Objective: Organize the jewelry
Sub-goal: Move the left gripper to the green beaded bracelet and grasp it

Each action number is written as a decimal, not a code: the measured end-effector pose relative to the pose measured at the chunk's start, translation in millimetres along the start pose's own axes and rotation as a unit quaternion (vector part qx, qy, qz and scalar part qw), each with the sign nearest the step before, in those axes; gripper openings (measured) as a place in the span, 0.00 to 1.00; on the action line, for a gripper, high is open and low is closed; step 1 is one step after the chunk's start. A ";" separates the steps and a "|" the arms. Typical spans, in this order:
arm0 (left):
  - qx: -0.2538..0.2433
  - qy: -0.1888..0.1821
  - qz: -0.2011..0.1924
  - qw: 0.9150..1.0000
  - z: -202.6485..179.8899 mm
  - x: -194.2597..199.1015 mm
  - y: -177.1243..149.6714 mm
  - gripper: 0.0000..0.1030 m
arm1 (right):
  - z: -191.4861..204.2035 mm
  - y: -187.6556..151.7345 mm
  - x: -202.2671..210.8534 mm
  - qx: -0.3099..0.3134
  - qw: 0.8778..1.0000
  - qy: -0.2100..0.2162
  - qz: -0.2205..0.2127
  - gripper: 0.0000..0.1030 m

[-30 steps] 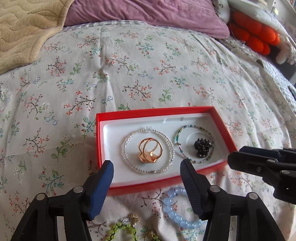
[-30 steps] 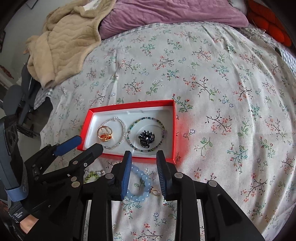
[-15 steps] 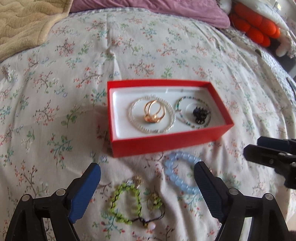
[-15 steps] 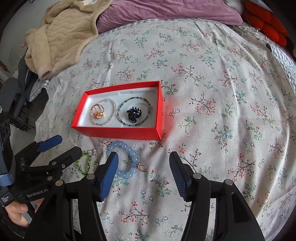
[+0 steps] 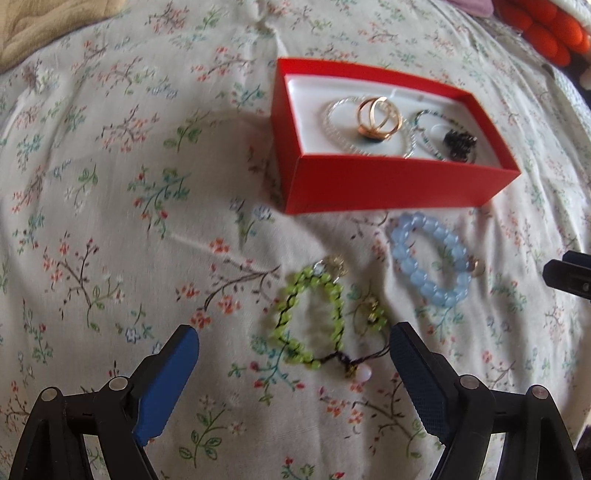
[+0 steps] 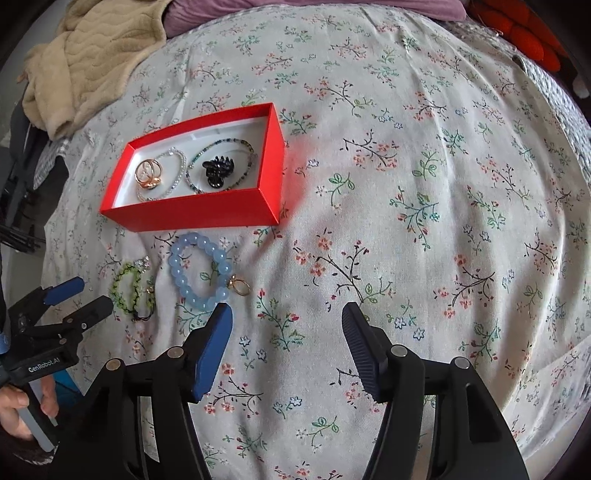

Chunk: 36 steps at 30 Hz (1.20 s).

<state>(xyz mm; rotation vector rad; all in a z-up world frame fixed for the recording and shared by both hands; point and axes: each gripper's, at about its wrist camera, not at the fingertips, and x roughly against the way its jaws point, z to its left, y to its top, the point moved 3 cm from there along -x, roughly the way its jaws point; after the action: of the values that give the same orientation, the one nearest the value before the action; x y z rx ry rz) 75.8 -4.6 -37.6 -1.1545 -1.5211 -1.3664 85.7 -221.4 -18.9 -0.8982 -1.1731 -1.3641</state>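
Note:
A red box point(image 5: 388, 181) point(image 6: 192, 216) sits on the floral bedspread. Inside lie a gold ring point(image 5: 376, 118) point(image 6: 147, 173), a clear bead bracelet point(image 6: 177, 173), a dark bead bracelet point(image 6: 236, 144) and a black hair claw point(image 5: 460, 142) point(image 6: 218, 171). In front of the box lie a light blue bead bracelet point(image 5: 428, 273) point(image 6: 199, 291), a green bead bracelet point(image 5: 291, 314) point(image 6: 125, 291) and a small gold ring point(image 6: 240, 286). My left gripper point(image 5: 293, 354) point(image 6: 79, 295) is open, just short of the green bracelet. My right gripper point(image 6: 288, 321) is open and empty, to the right of the blue bracelet.
A beige blanket point(image 6: 85, 55) lies at the back left and a purple pillow point(image 6: 314, 7) at the back. Orange cushions point(image 5: 535, 26) point(image 6: 524, 37) sit at the back right. The bedspread point(image 6: 424, 221) stretches wide to the right of the box.
Both grippers have pulled back from the box and opened wider. The left gripper now faces the green bracelet; the right has shifted right of the blue bracelet.

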 end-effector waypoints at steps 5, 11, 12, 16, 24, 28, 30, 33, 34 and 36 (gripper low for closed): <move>0.027 -0.015 0.018 0.999 12.1 -8.4 -5.8 0.85 | 1.7 -4.0 -7.2 0.005 1.000 -0.010 0.015 0.63; 0.037 -0.040 0.024 0.998 12.4 -16.0 -6.7 0.79 | 9.2 -2.6 -16.5 0.013 0.999 -0.018 0.024 0.63; 0.037 -0.040 0.025 0.998 12.1 -17.7 -6.5 0.76 | 9.9 -2.4 -17.7 0.012 0.999 -0.019 0.026 0.63; 0.034 -0.027 0.025 0.999 11.3 -24.6 -4.5 0.61 | 13.4 0.2 -22.6 0.012 0.999 -0.022 0.030 0.63; 0.012 0.020 0.011 1.000 7.4 -33.3 1.2 0.31 | 14.9 4.0 -29.6 0.010 0.999 -0.027 0.034 0.63; 0.009 0.023 0.004 1.000 3.8 -35.5 6.1 0.09 | 18.1 9.0 -36.4 0.006 0.999 -0.027 0.037 0.63; 0.012 0.015 0.003 1.000 3.1 -34.5 9.1 0.04 | 17.5 10.2 -37.9 0.005 0.999 -0.026 0.037 0.63; 0.018 0.007 -0.003 1.000 3.7 -30.7 13.7 0.01 | 17.8 12.9 -40.0 0.003 0.999 -0.024 0.036 0.63; 0.020 0.005 -0.005 1.000 4.3 -29.0 14.7 0.01 | 18.4 13.5 -40.1 0.003 0.999 -0.021 0.035 0.63; 0.023 0.001 -0.009 1.000 5.2 -24.3 14.2 0.01 | 21.9 16.7 -42.1 0.004 0.999 -0.018 0.033 0.63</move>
<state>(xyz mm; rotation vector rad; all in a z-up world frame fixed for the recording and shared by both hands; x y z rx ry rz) 96.5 -2.3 -57.2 -1.1126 -1.5576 -1.3378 106.1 -188.9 -51.6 -0.9516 -1.1656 -1.2936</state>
